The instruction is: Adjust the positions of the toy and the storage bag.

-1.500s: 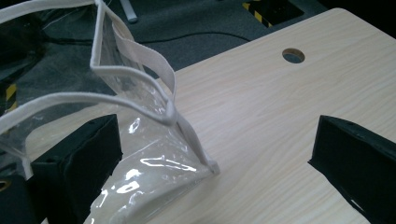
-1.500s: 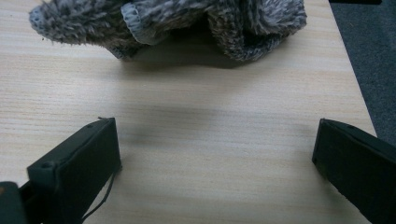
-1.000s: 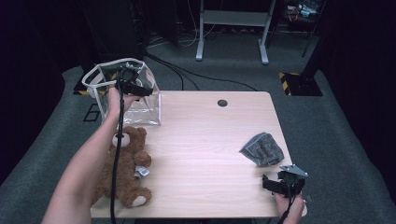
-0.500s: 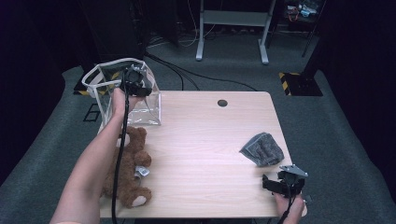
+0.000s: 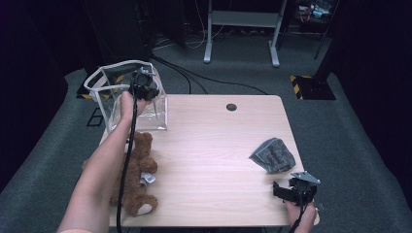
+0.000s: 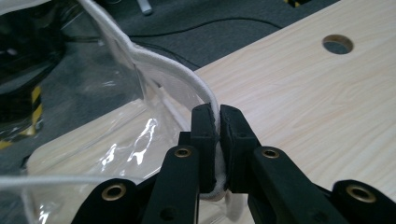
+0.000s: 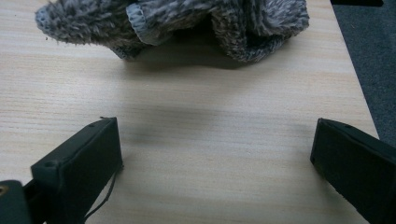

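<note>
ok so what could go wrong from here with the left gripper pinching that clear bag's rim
The left gripper, its jaws just closed, pinches only the thin white trim of the clear plastic bag, so the trim may slip out when lifted. The bag sits at the wooden table's corner and could slide off. The brown teddy bear lies under the forearm and may get nudged.

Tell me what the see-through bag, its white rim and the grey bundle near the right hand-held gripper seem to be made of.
Bag: looks like clear soft plastic, glossy; glare streaks and creases show, and the table is visible through it.
White rim: seems woven fabric binding, matte; the left hand-held gripper pinches it.
Grey bundle: probably knitted wool or fleece, fuzzy and speckled, with a ribbed edge.
</note>
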The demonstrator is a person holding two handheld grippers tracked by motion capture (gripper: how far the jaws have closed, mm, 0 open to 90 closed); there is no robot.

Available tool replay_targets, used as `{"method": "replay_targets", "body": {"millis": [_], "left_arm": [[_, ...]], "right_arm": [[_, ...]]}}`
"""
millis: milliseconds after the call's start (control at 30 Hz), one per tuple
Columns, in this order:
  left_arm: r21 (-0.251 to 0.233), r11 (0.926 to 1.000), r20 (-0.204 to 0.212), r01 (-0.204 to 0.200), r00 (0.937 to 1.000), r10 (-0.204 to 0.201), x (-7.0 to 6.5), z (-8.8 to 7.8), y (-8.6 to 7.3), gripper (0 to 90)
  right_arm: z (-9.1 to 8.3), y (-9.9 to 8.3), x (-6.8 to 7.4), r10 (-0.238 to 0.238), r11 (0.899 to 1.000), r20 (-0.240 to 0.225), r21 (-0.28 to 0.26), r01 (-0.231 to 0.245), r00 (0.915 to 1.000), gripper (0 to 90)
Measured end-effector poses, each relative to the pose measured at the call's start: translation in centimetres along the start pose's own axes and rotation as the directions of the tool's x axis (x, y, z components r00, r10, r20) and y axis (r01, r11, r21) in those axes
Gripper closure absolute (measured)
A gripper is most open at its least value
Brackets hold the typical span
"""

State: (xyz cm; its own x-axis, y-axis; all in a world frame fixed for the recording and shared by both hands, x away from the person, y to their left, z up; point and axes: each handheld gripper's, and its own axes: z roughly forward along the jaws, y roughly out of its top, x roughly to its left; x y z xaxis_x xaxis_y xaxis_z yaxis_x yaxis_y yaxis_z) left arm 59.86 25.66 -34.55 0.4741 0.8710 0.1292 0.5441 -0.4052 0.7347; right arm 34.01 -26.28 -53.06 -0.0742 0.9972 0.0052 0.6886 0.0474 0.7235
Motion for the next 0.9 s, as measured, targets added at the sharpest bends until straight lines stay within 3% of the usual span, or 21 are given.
{"method": "replay_targets", "body": {"millis": [300, 600, 767, 900], "left_arm": [[-0.019, 0.9997, 0.045, -0.016, 0.9989, 0.016, -1.1, 0.2, 0.3, 84.6], [-0.032, 0.9991, 0.089, -0.028, 0.9956, 0.03, -3.2, 0.5, 1.0, 84.6], [-0.046, 0.998, 0.123, -0.043, 0.9913, 0.048, -4.8, 0.7, 1.4, 84.5], [-0.049, 0.9957, 0.146, -0.079, 0.9856, 0.086, -6.0, 0.8, 1.9, 84.4]], "right_arm": [[0.0, 0.0, 0.0, 0.001, 1.0, 0.0, 0.0, -0.001, 1.0, 1.4], [0.0, 0.0, 0.0, 0.001, 1.0, 0.001, 0.0, -0.001, 1.0, 1.4], [0.0, 0.0, 0.0, 0.001, 1.0, 0.001, 0.0, -0.001, 1.0, 1.4], [0.0, 0.0, 0.1, 0.006, 1.0, 0.002, 0.002, -0.006, 1.0, 1.5]]}}
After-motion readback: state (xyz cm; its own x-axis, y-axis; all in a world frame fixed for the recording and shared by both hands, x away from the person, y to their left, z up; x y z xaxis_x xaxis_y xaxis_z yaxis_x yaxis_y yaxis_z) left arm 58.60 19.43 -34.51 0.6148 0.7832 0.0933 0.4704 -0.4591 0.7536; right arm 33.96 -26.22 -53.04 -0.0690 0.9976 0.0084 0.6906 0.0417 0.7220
